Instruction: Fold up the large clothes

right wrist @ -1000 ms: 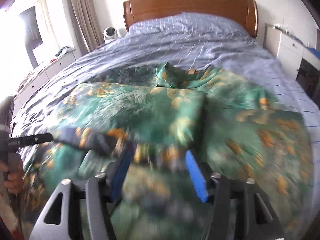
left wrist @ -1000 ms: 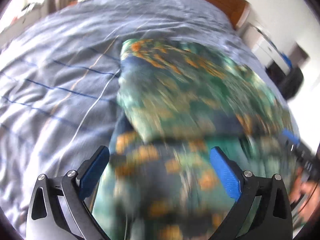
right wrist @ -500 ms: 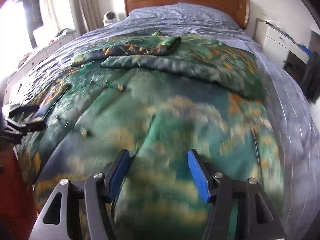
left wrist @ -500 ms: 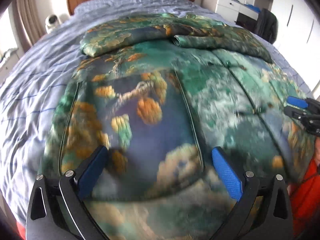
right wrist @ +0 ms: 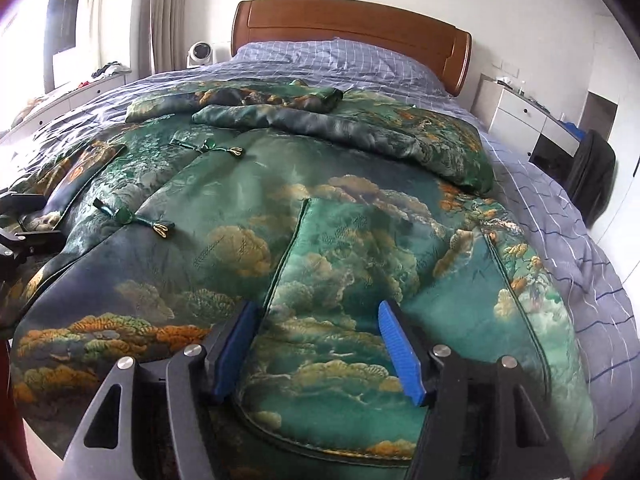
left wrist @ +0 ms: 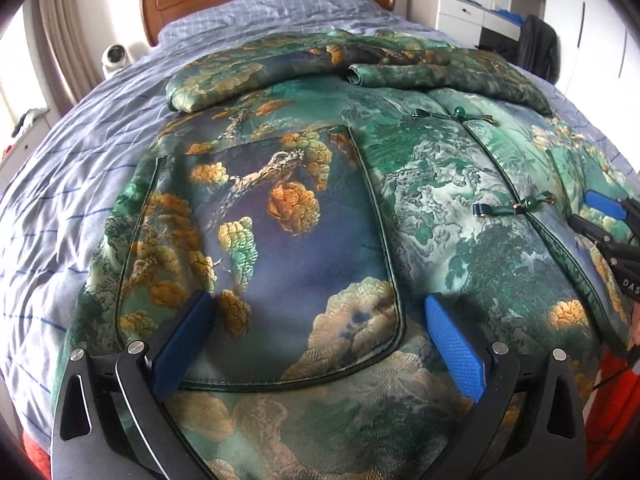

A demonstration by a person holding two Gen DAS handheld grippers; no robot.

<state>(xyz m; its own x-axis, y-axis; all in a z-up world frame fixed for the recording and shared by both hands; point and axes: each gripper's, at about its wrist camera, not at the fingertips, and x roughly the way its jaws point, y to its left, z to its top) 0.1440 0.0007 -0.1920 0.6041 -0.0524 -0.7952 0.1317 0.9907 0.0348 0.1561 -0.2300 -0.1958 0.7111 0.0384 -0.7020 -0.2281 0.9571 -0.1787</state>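
A large padded green jacket [left wrist: 432,200] with orange cloud and tree patterns lies flat, front up, on the bed; it also shows in the right wrist view [right wrist: 248,216]. Both sleeves [left wrist: 440,76] are folded across its upper part. My left gripper [left wrist: 316,336] is open and empty, just above the left patch pocket [left wrist: 280,248] near the hem. My right gripper [right wrist: 320,348] is open and empty, over the right pocket [right wrist: 360,280] near the hem. Each gripper appears at the edge of the other's view: the right one [left wrist: 612,224] and the left one [right wrist: 24,232].
The bed has a blue-grey checked cover [right wrist: 568,232] and a wooden headboard [right wrist: 352,28]. A white nightstand [right wrist: 520,116] and a dark chair [right wrist: 592,176] stand on the right. A small white fan [right wrist: 200,53] and a low cabinet [right wrist: 80,92] stand on the left.
Both grippers pulled back from the folded sleeves toward the hem at the foot of the bed. The right gripper let go of the sleeve. The sleeves now lie folded across the chest.
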